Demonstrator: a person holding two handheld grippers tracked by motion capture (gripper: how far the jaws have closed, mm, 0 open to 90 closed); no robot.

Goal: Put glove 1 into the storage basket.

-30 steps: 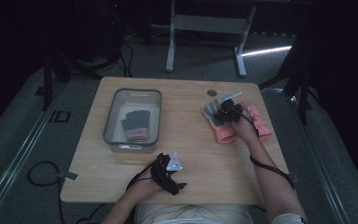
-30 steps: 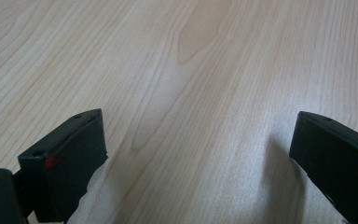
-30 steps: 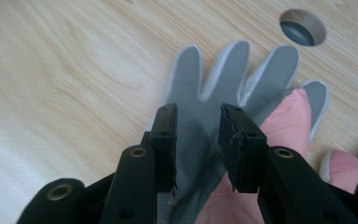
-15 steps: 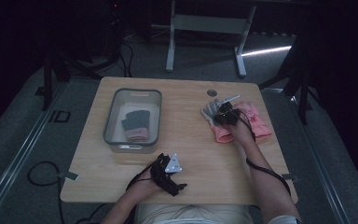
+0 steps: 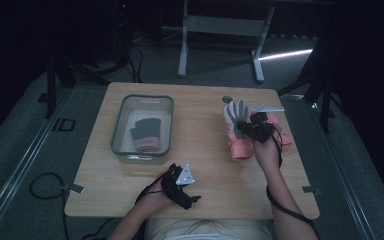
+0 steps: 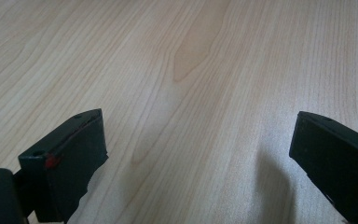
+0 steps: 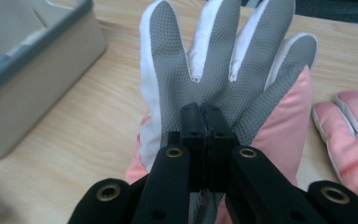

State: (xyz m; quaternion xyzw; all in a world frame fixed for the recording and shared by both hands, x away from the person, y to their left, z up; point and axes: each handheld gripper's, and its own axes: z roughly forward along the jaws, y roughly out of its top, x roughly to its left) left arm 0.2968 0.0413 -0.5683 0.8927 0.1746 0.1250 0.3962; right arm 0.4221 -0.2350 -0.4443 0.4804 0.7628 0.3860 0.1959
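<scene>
High view first: big light wooden table [image 5: 200, 165], and on its left half a clear grey-rimmed plastic bin [image 5: 142, 128] that already has one grey-and-pink glove [image 5: 146, 134] lying flat in it. So by my read, one piece is packed already.

Over on the right half, the right gripper [image 5: 250, 129] has its jaws pinched together on a pink winter glove with a grey textured palm [image 5: 238, 131]. They've just closed, and the right gripper view shows the palm fabric caught between them, fingers standing up, with the bin well off to the side. The glove looks partly lifted, cuff end hanging toward the table, though I can't tell if it's fully clear.

Another pink glove [image 7: 354, 135] lies on the table just beside it, untouched.

Left gripper [image 5: 182, 186] sits near the front edge, jaws wide apart, nothing between them but bare wood.

Left to do, I'd guess: carry this glove to the bin, then the other pink one.
</scene>
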